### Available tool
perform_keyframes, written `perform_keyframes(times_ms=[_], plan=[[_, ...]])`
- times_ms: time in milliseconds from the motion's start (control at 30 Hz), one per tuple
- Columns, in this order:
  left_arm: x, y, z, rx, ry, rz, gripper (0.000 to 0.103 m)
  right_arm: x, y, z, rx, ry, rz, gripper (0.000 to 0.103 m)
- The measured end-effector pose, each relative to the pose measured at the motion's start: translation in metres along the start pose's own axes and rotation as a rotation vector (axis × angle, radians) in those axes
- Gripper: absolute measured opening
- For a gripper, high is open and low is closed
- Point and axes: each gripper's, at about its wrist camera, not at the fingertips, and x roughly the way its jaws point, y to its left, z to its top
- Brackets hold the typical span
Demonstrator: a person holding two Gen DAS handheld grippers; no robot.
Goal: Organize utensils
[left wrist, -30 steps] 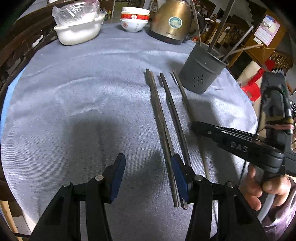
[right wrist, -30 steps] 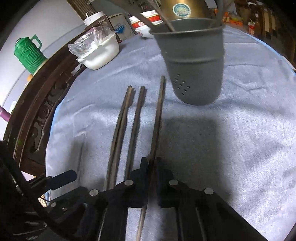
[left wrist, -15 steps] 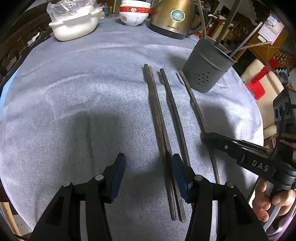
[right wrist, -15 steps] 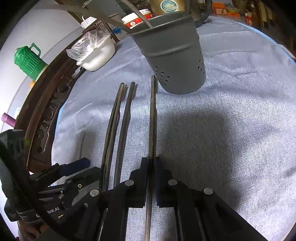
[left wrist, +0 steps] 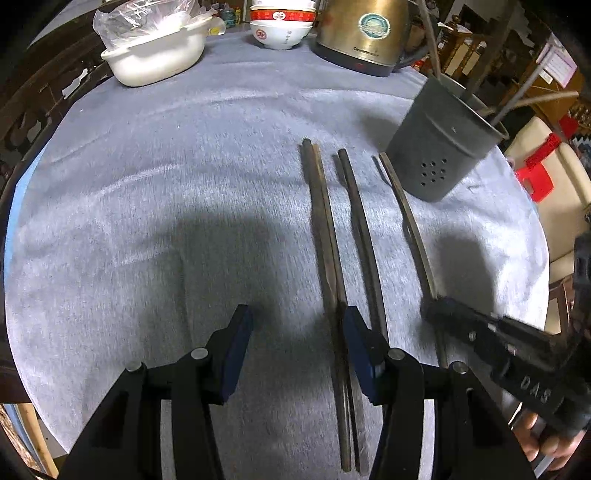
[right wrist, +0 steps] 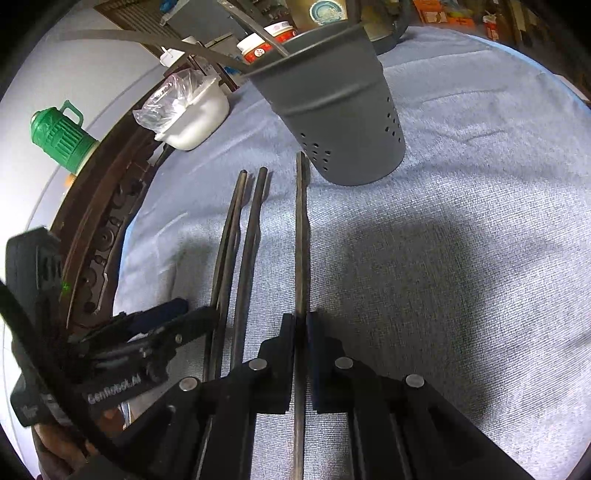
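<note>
Several dark chopsticks lie on the grey-blue cloth. My right gripper is shut on a single chopstick, whose far tip lies by the base of the grey perforated utensil holder. That holder has several utensils standing in it. My left gripper hangs open over the cloth with nothing between its blue pads. Its right pad is beside the near part of a chopstick pair. Another chopstick pair lies just right of that one. In the left wrist view the right gripper grips the single chopstick.
At the table's far side stand a white bowl with a plastic bag, stacked red-and-white bowls and a gold kettle. A green jug stands beyond the carved wooden rim. A cream chair is at the right.
The held chopstick's far end has swung right, away from the other chopsticks and toward the holder. The left gripper has drifted forward over the cloth, still open.
</note>
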Motion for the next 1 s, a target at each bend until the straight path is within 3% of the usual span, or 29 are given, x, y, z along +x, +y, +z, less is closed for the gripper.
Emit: perform_keyframes(times_ms=[267, 400, 533, 1000], plan=[[0.003, 0.001, 0.015, -0.029, 0.022, -0.010, 0.053, 0.000, -0.005, -0.001, 0.016, -0.005, 0.024, 0.008], [-0.003, 0.007, 0.007, -0.029, 0.000, -0.101, 0.053, 0.000, -0.006, 0.000, 0.017, -0.006, 0.034, 0.008], [-0.007, 0.006, 0.004, 0.025, -0.041, -0.128, 0.053, 0.002, -0.008, 0.001, 0.013, -0.011, 0.044, 0.008], [0.006, 0.001, 0.013, 0.099, 0.019, -0.039, 0.050, 0.005, -0.013, 0.004, 0.020, -0.009, 0.064, 0.008]])
